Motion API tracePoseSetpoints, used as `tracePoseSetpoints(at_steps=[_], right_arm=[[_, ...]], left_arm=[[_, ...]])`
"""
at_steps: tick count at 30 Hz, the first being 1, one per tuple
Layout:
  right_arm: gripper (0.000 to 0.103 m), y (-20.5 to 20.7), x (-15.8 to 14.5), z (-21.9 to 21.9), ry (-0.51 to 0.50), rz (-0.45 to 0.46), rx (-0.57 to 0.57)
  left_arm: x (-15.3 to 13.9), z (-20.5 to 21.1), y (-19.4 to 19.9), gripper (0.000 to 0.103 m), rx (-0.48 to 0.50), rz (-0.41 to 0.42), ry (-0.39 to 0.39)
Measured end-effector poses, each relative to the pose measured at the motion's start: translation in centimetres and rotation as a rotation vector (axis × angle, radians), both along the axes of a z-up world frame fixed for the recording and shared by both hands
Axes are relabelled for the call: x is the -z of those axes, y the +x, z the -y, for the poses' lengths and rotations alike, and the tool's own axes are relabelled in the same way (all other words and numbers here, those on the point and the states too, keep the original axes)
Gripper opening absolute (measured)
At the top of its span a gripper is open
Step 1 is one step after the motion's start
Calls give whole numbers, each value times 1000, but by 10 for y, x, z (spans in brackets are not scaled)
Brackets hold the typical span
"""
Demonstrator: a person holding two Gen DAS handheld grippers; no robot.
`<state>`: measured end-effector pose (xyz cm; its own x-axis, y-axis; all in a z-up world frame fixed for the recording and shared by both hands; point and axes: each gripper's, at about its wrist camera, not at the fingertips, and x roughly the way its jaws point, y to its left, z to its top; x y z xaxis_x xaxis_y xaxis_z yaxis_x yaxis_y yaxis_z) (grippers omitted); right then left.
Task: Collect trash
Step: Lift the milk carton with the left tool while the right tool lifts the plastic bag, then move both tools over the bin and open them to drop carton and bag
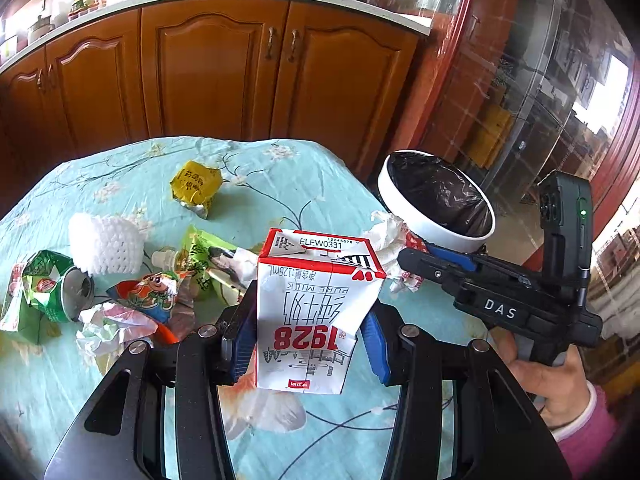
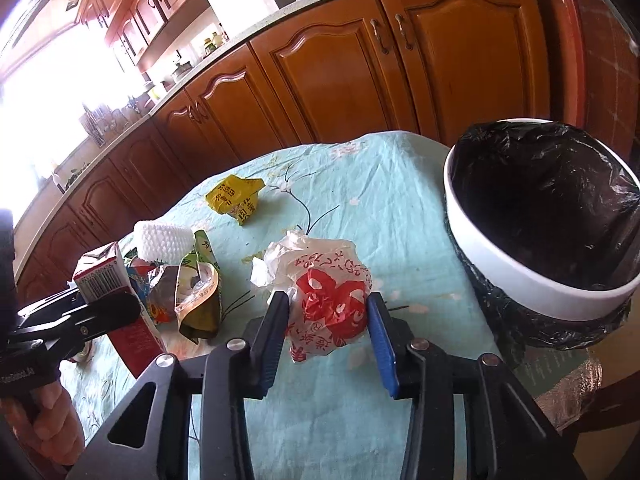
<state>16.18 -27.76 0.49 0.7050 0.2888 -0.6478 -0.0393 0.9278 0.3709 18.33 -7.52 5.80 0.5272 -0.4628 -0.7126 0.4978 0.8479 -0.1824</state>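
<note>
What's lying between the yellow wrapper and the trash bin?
Only bare tablecloth separates the yellow wrapper from the trash bin, seen in the right wrist view.

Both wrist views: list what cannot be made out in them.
- White bin with black liner: its bottom is lost in darkness, right wrist view.
- Red-and-white milk carton: its lower end is cut off behind the left gripper, left wrist view.
- Right gripper around the red-printed white plastic bag: whether the pads press it is unclear.
- Countertop jars: too small to read.
</note>
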Motion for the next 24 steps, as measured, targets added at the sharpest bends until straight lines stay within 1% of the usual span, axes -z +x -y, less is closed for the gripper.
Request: tracePoseSetpoints(at_steps=[6,14,20,24], right_arm=[[41,-20,-20,28,-27,38,57],[41,-35,-25,74,-50,28,141],[41,-38,-32,99,-72,27,174],[41,-32,-37,114,-82,26,194]], left_arm=[[1,39,2,45,47,-15,17],[-1,91,13,45,114,-39,25],[-6,128,29,45,155,-51,39],[-7,150,42,45,177,-63,48]])
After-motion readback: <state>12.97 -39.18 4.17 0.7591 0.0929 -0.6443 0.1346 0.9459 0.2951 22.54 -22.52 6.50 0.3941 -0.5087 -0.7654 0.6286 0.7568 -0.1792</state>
